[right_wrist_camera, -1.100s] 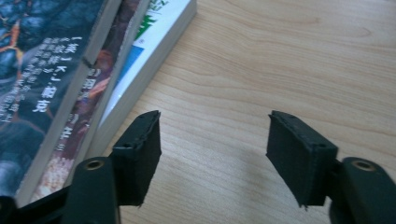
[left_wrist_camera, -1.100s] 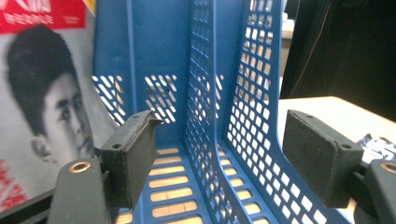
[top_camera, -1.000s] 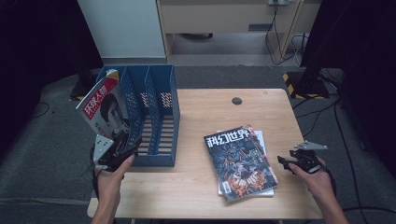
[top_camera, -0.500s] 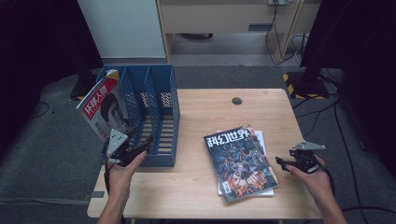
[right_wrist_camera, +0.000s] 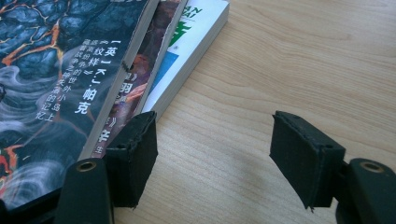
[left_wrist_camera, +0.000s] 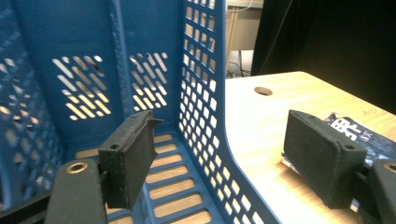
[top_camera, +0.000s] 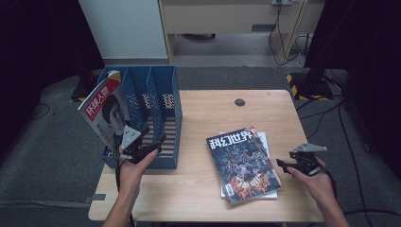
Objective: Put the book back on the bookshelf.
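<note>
From the high view, the work looked like filing magazines into the blue file rack [top_camera: 156,113]: one red-covered magazine [top_camera: 103,113] already leaned in the rack's outermost compartment, and the stack of magazines [top_camera: 243,163] lay flat on the table [top_camera: 198,189], well apart from the rack on the side away from that magazine. The left gripper [top_camera: 146,145] hovered at the rack's near edge, and the right gripper [top_camera: 289,165] sat just beyond the stack, farther from the rack. In the left gripper view the jaws stood wide and empty, straddling the rack's perforated side wall [left_wrist_camera: 205,116]. In the right gripper view the jaws were likewise wide and empty, low over the wood beside the stack's spines [right_wrist_camera: 135,84]. The next move probably called for sliding one jaw under the top magazine's edge. How many magazines made up the stack was hard to tell.
</note>
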The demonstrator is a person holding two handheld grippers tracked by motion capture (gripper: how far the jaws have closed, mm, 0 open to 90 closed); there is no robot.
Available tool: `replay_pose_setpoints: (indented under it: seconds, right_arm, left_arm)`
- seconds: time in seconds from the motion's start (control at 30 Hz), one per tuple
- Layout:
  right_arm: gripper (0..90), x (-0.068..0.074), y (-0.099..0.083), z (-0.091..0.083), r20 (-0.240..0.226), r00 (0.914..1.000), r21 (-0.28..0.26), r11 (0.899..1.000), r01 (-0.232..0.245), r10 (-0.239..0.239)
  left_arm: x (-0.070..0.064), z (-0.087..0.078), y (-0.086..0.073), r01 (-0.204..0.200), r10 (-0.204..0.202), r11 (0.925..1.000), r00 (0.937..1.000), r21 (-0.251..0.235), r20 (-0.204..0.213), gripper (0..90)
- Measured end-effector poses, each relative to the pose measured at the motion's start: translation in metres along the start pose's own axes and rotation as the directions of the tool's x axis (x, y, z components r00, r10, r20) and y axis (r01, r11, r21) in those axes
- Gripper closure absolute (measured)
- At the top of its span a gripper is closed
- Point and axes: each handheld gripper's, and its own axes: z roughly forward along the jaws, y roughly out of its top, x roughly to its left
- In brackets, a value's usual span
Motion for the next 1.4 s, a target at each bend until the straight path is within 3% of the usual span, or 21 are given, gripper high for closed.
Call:
replay_pose_setpoints:
  seconds: [0.4, 0.7, 0.9, 1.03, 1.4]
  right_arm:
    - [25.3, 0.001, -0.001, 0.003, 0.011, 0.9999, 0.017, 1.0, -0.008, 0.008]
    - [24.6, 0.0, 0.0, 0.001, 0.015, 0.9997, 0.006, 1.0, -0.018, 0.018]
    - [23.8, 0.0, 0.0, 0.001, 0.011, 0.9998, 0.013, 1.0, -0.019, 0.018]
    - [27.3, 0.0, 0.0, 0.001, 0.015, 0.9998, 0.006, 1.0, -0.011, 0.011]
    - [29.5, 0.0, 0.001, -0.001, 0.011, 0.9999, -0.007, 1.0, -0.002, 0.002]
  left_arm:
    - [-0.014, 0.017, 0.001, 0.011, -0.011, 0.9999, 0.9993, 0.007, 0.036, 23.0]
    - [-0.025, 0.031, 0.003, 0.018, -0.02, 0.9997, 0.9955, 0.018, 0.092, 22.5]
    - [-0.032, 0.037, 0.002, 0.018, -0.02, 0.9995, 0.9952, 0.025, 0.096, 21.7]
    - [-0.043, 0.043, 0.002, -0.014, 0.011, 0.9994, 0.9942, 0.031, 0.107, 21.7]
    - [-0.064, 0.057, 0.002, -0.035, 0.027, 0.9982, 0.9881, 0.049, 0.151, 20.1]
